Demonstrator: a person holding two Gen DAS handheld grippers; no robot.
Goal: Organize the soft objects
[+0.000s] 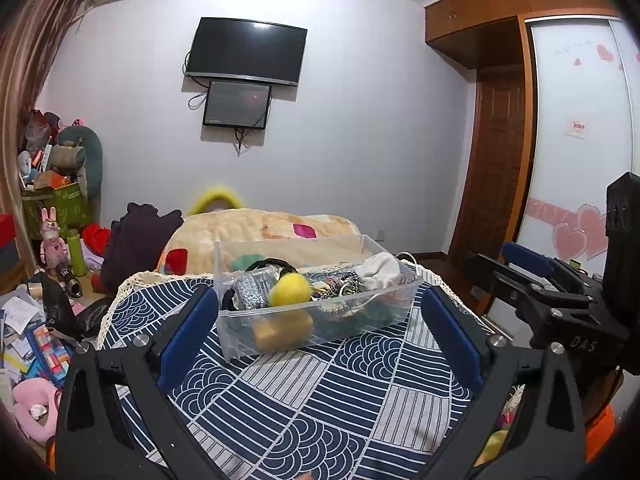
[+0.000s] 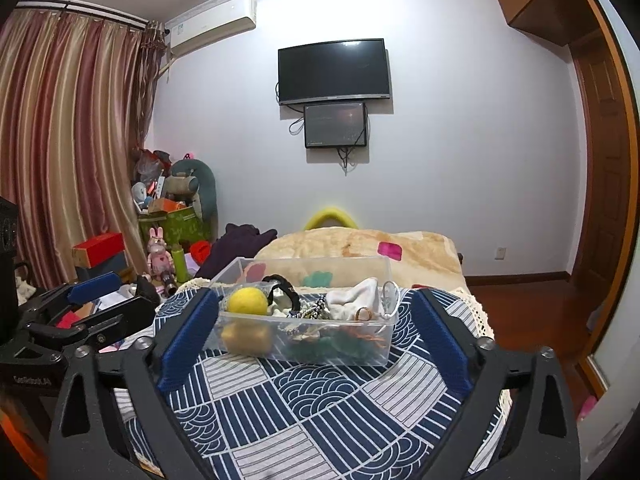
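A clear plastic bin point(image 1: 236, 340) point(image 2: 384, 344) stands on a table with a blue and white patterned cloth point(image 1: 312, 408) point(image 2: 320, 412). It holds a yellow fuzzy ball point(image 1: 290, 289) point(image 2: 247, 301), a white cloth point(image 1: 380, 270) point(image 2: 356, 298), a black band point(image 1: 276, 263) point(image 2: 286, 286), a glittery silver piece point(image 1: 250, 291), beaded bracelets and green items. My left gripper point(image 1: 320, 328) is open and empty, its jaws flanking the bin from the near side. My right gripper point(image 2: 312, 332) is open and empty, also just short of the bin. Each gripper shows in the other's view point(image 1: 540, 276) point(image 2: 92, 300).
A bed with a beige blanket point(image 1: 264, 228) point(image 2: 360, 248) lies behind the table. Clutter, toys and boxes point(image 1: 44, 280) point(image 2: 168, 216) fill the left floor. A wardrobe and door point(image 1: 520, 140) stand at the right.
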